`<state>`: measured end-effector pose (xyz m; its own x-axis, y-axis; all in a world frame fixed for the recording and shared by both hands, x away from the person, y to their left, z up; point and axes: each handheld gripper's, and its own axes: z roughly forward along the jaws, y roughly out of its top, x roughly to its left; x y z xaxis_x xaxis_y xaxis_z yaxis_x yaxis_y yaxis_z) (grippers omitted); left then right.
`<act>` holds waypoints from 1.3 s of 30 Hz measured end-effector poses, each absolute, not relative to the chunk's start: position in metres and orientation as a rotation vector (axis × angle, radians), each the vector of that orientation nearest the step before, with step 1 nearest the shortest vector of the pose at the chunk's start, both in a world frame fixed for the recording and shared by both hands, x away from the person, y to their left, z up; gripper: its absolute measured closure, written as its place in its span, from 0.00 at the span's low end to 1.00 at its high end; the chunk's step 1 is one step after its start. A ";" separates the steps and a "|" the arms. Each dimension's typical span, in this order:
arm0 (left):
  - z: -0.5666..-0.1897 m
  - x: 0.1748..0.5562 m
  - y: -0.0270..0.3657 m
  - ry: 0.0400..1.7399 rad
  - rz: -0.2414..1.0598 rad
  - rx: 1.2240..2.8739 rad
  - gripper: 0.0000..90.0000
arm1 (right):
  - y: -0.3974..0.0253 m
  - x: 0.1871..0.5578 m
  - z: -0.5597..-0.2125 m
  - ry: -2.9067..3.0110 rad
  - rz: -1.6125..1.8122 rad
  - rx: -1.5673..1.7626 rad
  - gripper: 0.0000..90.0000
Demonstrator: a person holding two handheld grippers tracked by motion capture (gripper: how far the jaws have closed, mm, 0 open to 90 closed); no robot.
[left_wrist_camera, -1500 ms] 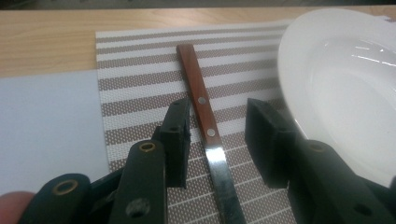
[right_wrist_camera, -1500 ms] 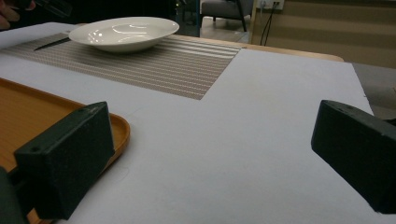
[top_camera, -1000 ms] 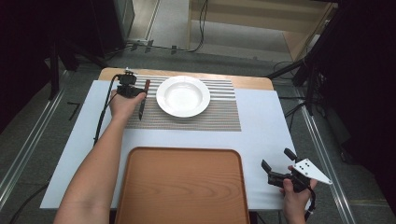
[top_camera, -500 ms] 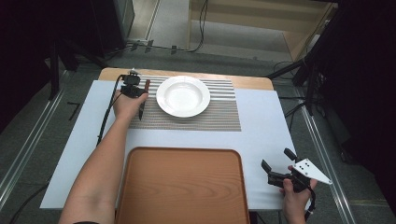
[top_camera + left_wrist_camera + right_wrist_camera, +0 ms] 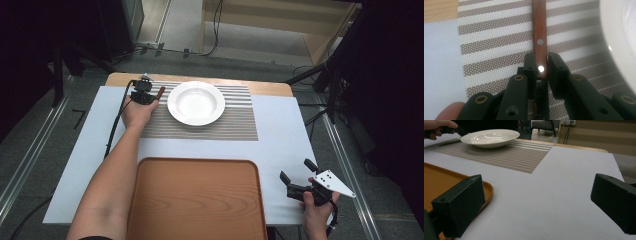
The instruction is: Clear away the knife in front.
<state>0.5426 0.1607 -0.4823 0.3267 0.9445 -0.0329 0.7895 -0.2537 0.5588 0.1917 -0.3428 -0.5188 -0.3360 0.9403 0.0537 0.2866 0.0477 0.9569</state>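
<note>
A utensil with a reddish-brown wooden handle (image 5: pixel 539 30) with metal rivets lies over the striped placemat (image 5: pixel 494 42), just left of the white plate (image 5: pixel 621 37). My left gripper (image 5: pixel 541 67) is shut on that handle, one jaw on each side. In the high view the left gripper (image 5: pixel 144 92) is at the back left of the table, and the handle's end (image 5: pixel 160 91) pokes out beside the plate (image 5: pixel 196 103). The hand hides the rest of the utensil. My right gripper (image 5: pixel 297 171) is held open near the front right corner, and nothing is between its jaws (image 5: pixel 537 202).
A large wooden tray (image 5: pixel 197 200) lies at the front middle; its rounded corner (image 5: pixel 487 188) is just left of the right gripper. The placemat (image 5: pixel 210 127) runs under the plate (image 5: pixel 489 137). A black cable (image 5: pixel 116 125) trails along the left forearm. White tabletop (image 5: pixel 564 182) lies ahead of the right gripper.
The left hand has shifted right over the utensil, which earlier lay in plain sight beside it, and now covers all but the handle's end. The right gripper has not moved.
</note>
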 end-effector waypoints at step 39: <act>-0.444 0.485 0.177 1.380 0.391 2.091 0.85 | -0.341 0.192 -0.519 1.693 1.296 1.245 0.00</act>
